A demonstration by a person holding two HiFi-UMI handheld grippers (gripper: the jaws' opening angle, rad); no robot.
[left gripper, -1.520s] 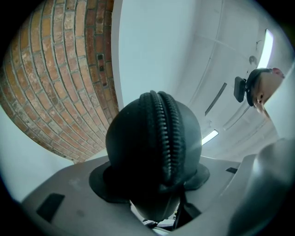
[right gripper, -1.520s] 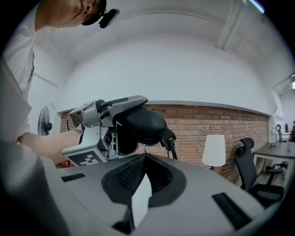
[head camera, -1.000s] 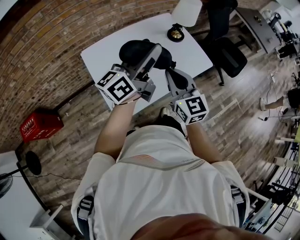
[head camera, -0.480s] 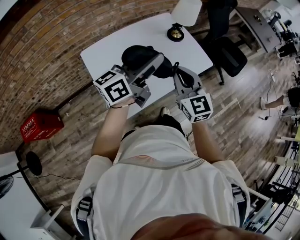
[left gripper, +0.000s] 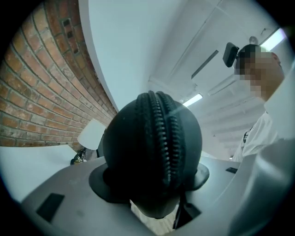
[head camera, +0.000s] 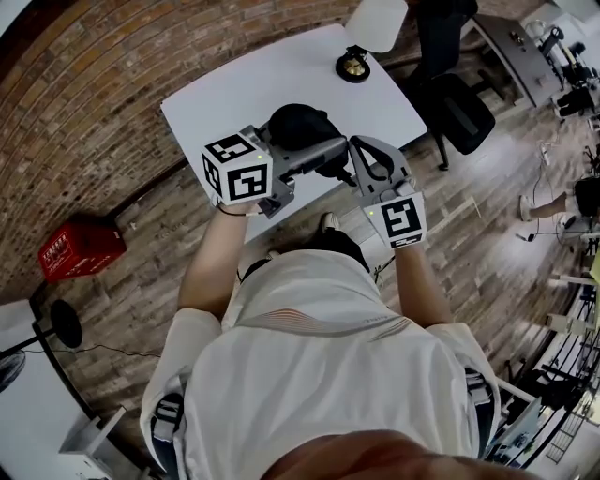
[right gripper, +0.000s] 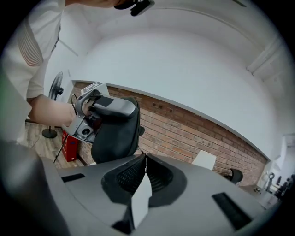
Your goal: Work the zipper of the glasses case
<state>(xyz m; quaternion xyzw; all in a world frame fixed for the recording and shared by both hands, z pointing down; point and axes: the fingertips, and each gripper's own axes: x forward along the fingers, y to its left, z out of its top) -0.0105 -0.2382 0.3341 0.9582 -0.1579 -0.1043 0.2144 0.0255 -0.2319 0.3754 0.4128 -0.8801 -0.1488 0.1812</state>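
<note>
Table: a white table (head camera: pixel 253 84) stands against a brick wall (right gripper: pixel 184 133), with wood-plank floor (head camera: pixel 159 234) on its near side.
Room: a lamp (head camera: pixel 373 23) with a white shade sits at the table's far right corner. A black chair (head camera: pixel 459 112) stands just right of the table. Benches with gear line the far right edge of the head view.
Person: seen from above in a white shirt, with both forearms reaching out to the table.
Container: the glasses case (left gripper: pixel 152 152) is black and rounded. It is held up over the near part of the table, left of the right claw.
Contents: hidden; the zipper (left gripper: pixel 163 133) runs down the middle of the end facing the left claw, and its teeth meet along the stretch that shows.
Second container: a red crate (head camera: pixel 80 248) rests on the floor at the left, near the wall. What is in it cannot be told.
Writing: the crate bears pale lettering, too small to read. The cubes on both claws carry black-and-white square markers.
Left claw (head camera: pixel 314 150): jaws set wide and clamped on the glasses case, one on each side.
Right claw (right gripper: pixel 145 159): jaws pressed together, with the tips just right of the case. Whether they pinch the zipper pull cannot be told.
</note>
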